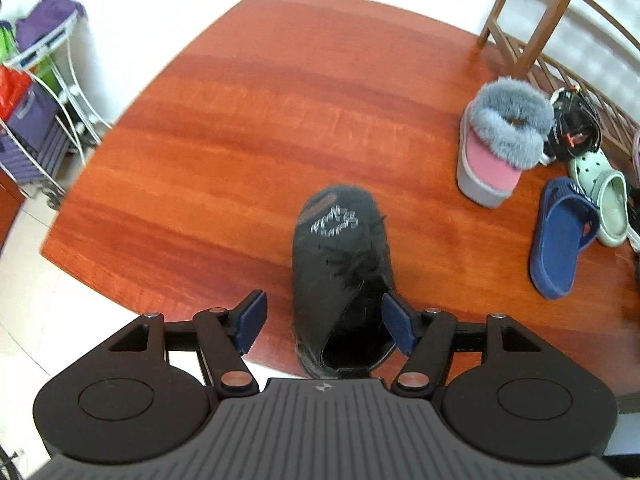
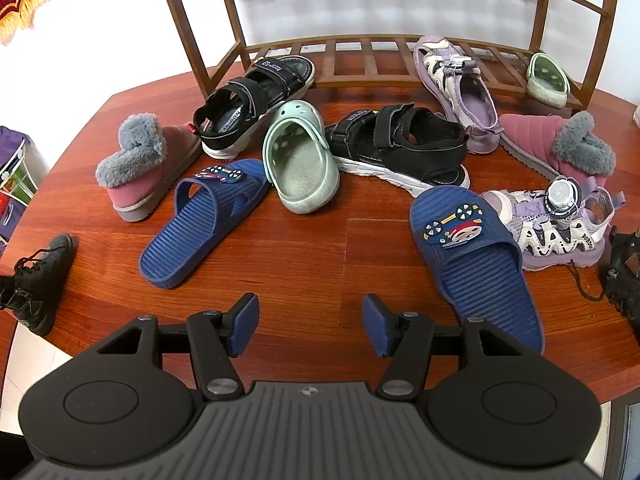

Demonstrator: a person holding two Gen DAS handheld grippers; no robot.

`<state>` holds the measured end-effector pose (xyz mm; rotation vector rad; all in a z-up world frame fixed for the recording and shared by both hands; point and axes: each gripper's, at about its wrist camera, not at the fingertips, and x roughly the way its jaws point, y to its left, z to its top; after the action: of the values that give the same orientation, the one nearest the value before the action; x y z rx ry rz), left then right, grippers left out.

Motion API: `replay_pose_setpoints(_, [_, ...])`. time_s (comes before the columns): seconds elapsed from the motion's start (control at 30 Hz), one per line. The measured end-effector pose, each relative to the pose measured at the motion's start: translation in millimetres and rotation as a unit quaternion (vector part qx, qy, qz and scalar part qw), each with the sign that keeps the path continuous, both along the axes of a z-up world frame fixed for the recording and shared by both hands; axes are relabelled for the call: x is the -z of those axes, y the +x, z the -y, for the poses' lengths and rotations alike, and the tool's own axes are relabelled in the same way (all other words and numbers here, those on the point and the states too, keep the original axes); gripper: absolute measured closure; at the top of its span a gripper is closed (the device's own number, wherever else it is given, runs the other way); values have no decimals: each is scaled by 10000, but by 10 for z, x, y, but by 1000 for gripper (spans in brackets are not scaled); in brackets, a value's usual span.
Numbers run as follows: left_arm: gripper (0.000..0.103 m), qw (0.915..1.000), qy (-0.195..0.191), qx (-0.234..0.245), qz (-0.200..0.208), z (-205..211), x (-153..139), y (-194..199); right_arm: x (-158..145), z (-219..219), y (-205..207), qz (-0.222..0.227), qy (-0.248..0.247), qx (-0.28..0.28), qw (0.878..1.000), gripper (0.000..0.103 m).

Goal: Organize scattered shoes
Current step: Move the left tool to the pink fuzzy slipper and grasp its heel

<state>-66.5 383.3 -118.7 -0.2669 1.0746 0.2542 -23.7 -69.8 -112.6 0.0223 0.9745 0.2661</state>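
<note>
Black boot (image 1: 340,276) lies at lower centre between the spread fingers of the left gripper (image 1: 324,326), its right pad beside the collar; right gripper (image 2: 310,326) hangs spread above bare table (image 2: 312,264), shoes scattered beyond, rack (image 2: 360,56) at top

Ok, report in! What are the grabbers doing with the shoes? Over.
Left gripper open around the black boot. Right gripper open, empty. Shoes scattered; one green clog on rack. Nothing blocking.

left gripper (image 1: 324,322) | black body, ribbed grey housing, blue pads (image 1: 252,320), silver screws
</note>
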Motion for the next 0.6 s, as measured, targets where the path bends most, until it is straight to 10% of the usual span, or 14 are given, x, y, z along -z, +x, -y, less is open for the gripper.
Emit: replay_pose_setpoints(0.6, [33,9980,-230,427,401,559,-26,935,-6,421,-31,9,-21,436,9990,36])
